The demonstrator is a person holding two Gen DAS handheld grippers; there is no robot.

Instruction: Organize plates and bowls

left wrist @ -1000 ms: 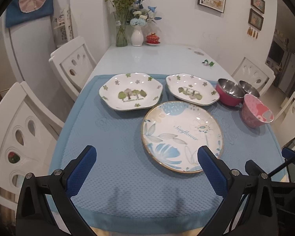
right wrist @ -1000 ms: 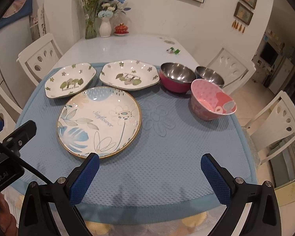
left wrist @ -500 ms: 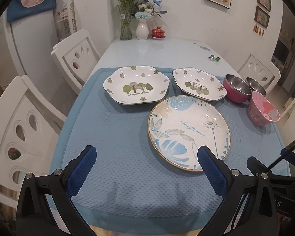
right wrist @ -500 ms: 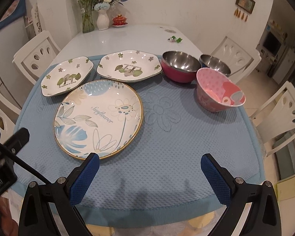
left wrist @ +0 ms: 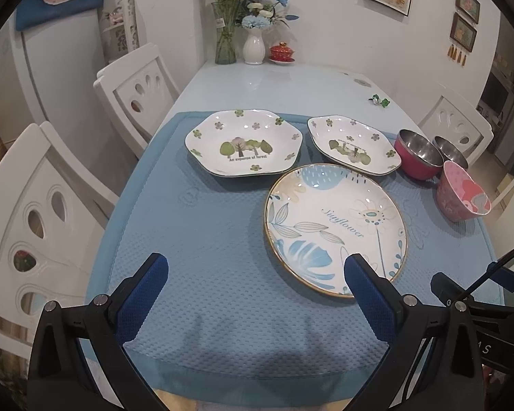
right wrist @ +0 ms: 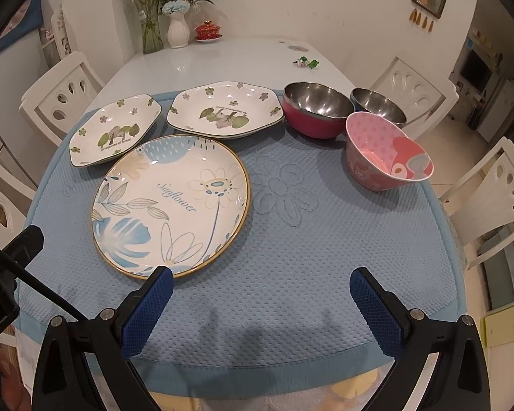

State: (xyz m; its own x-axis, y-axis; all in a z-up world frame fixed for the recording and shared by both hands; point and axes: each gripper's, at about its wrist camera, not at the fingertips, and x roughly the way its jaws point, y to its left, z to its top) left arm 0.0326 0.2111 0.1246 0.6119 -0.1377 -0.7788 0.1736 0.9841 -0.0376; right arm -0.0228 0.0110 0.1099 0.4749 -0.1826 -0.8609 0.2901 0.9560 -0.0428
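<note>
both empty: left gripper and right gripper spread wide, hovering near desk edge; round plate nearest, likely first pick.

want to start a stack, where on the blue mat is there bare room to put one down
Free: the mat between the round Sunflower plate and the pink bowl, and the near-left stretch below the forest plate. Crowded: the far row, where both forest plates and the steel bowls sit close together.
</note>
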